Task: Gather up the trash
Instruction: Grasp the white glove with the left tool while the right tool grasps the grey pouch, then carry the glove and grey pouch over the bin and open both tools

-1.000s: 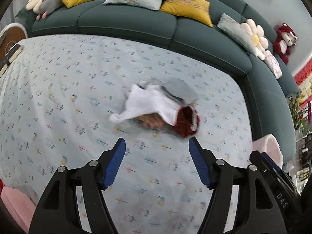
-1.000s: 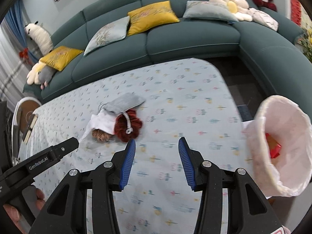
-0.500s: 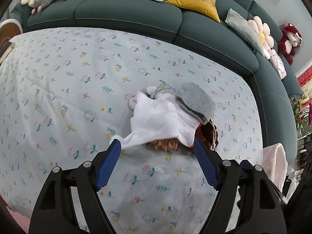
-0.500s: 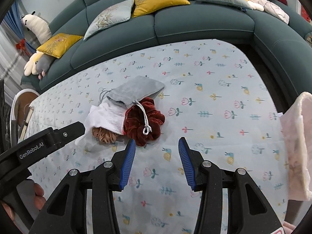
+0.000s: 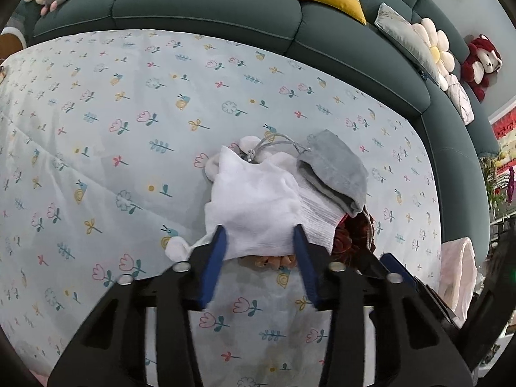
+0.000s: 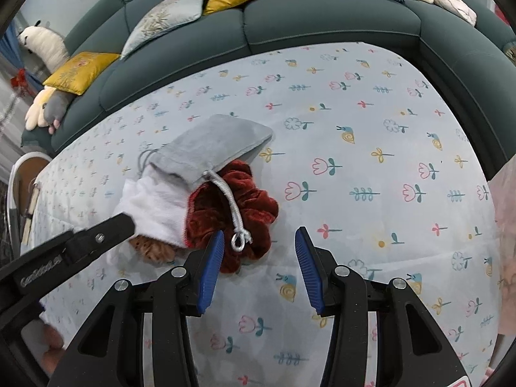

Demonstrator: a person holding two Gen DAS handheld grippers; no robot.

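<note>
Left wrist view
- Pile: a small heap of soft things lies on the flower-printed cloth (image 5: 129, 135), in front of the dark green sofa (image 5: 206, 6).
- Count: one white cloth (image 5: 254, 206), one grey drawstring pouch (image 5: 335, 169), one dark red scrunchie (image 5: 354, 235), one brownish scrap (image 5: 271, 260) under the white edge.
- Axis: the grey drawstring pouch runs slantwise, its cords toward the upper left, its closed end toward the lower right.
- Left gripper (image 5: 258, 235): it points steeply down at the heap; the jaws have just been closing, and the near edge of the white cloth sits between the blue pads, which meet it on both sides.
- Bag: a pale pink bag (image 5: 458, 274) shows at the right edge.

Right wrist view
- Count: the same grey drawstring pouch (image 6: 213, 148), dark red scrunchie (image 6: 232, 213), white cloth (image 6: 154, 203) and brownish scrap (image 6: 151, 248).
- Axis: here the pouch's long side runs from lower left to upper right; its open end with the white cord (image 6: 232, 206) lies over the scrunchie.
- Right gripper (image 6: 259, 240): tilted steeply down, jaws partly apart with only the printed cloth between them; the left pad is just beside the scrunchie's near edge.
- Left gripper, seen from the side (image 6: 96, 235): its tip is on the white cloth.
</note>
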